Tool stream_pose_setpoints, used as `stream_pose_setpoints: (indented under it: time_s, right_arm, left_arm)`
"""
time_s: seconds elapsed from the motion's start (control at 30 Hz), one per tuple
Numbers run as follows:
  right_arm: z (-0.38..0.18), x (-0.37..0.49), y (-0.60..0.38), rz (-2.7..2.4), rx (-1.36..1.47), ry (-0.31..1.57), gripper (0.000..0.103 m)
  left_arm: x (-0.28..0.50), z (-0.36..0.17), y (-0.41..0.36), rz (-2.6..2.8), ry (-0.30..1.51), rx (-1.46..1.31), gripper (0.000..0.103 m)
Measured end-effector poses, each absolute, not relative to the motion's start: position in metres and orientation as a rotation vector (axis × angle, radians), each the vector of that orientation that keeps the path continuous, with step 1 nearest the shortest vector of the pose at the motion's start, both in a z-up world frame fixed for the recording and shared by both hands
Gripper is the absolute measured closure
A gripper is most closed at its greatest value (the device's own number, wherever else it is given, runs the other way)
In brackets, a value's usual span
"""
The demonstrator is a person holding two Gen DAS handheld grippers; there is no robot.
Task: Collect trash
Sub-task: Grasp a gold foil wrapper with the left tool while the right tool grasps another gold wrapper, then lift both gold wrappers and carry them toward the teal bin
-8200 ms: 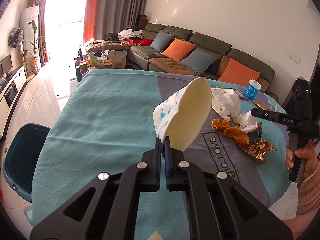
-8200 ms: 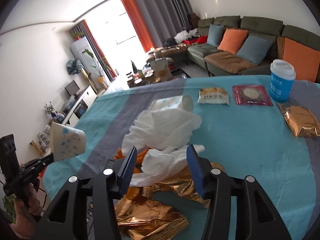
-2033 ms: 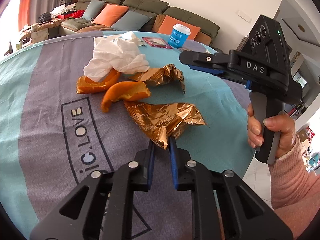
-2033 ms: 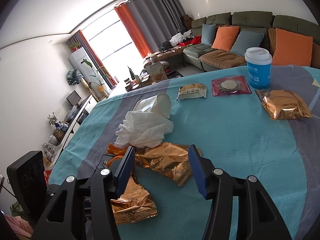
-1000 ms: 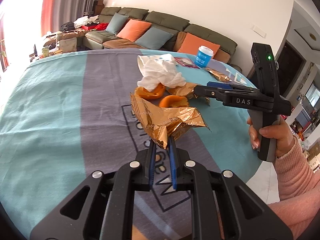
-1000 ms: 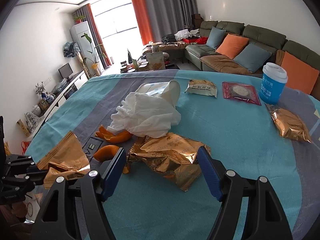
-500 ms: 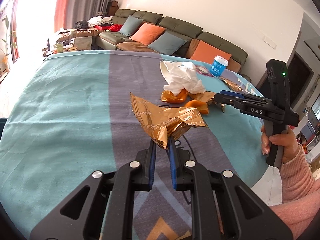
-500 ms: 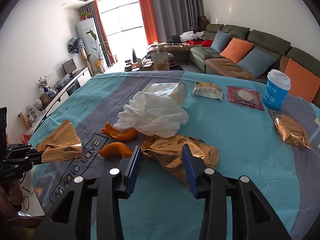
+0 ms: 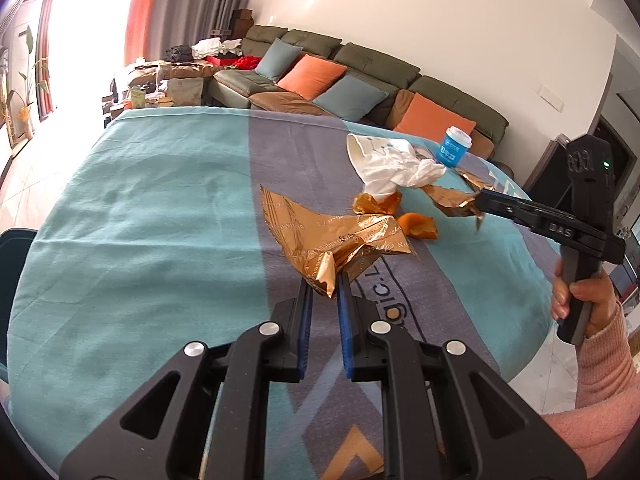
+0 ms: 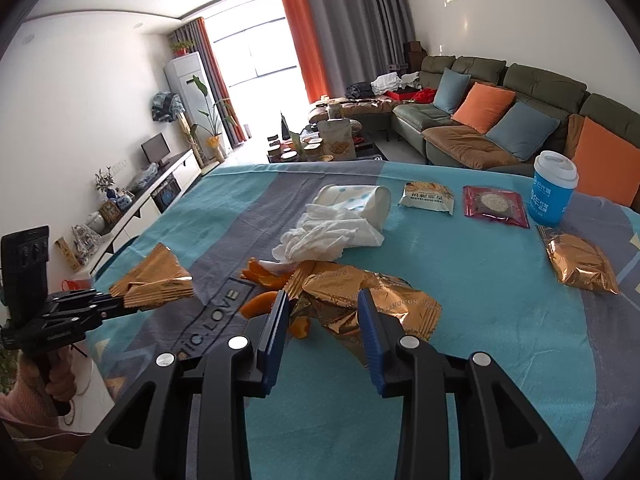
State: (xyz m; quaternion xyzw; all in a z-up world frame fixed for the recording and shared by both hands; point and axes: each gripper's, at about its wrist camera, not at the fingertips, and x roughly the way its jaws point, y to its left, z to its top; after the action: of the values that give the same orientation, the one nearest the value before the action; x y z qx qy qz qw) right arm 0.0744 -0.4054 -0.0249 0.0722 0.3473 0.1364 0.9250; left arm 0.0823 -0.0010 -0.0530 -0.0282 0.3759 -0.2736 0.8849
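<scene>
Pinching gold wrapper (image 9: 340,236) in left tool (image 9: 324,292), long axis crosswise

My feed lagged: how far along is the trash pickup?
Nothing visibly binned. In hand: left gripper pinches a crumpled gold foil wrapper; right gripper is closing around a second gold wrapper. Left: orange peels, white tissue wad, tipped paper cup.

Counted three gold foil wrappers (image 10: 154,280) (image 10: 360,300) (image 10: 582,262), two sealed snack packets (image 10: 427,197) (image 10: 495,205), one blue cup (image 10: 551,189), one tipped paper cup (image 10: 362,202), one tissue wad (image 10: 328,232).
</scene>
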Motion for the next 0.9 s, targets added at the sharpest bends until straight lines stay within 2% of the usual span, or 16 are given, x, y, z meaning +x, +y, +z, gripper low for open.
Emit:
stream_pose_setpoints:
  time_s: [0.43,0.9]
  right_arm:
    - [0.000,0.060,-0.383,0.403,0.167,0.659,0.070]
    - [0.003,0.085,-0.307,0.602,0.156,0.646,0.070]
  left_arm:
    - [0.077,-0.043,0.024,-0.521,0.750,-0.088,0.090]
    - [0.068,-0.035,0.069,-0.412,0.721,-0.112,0.090]
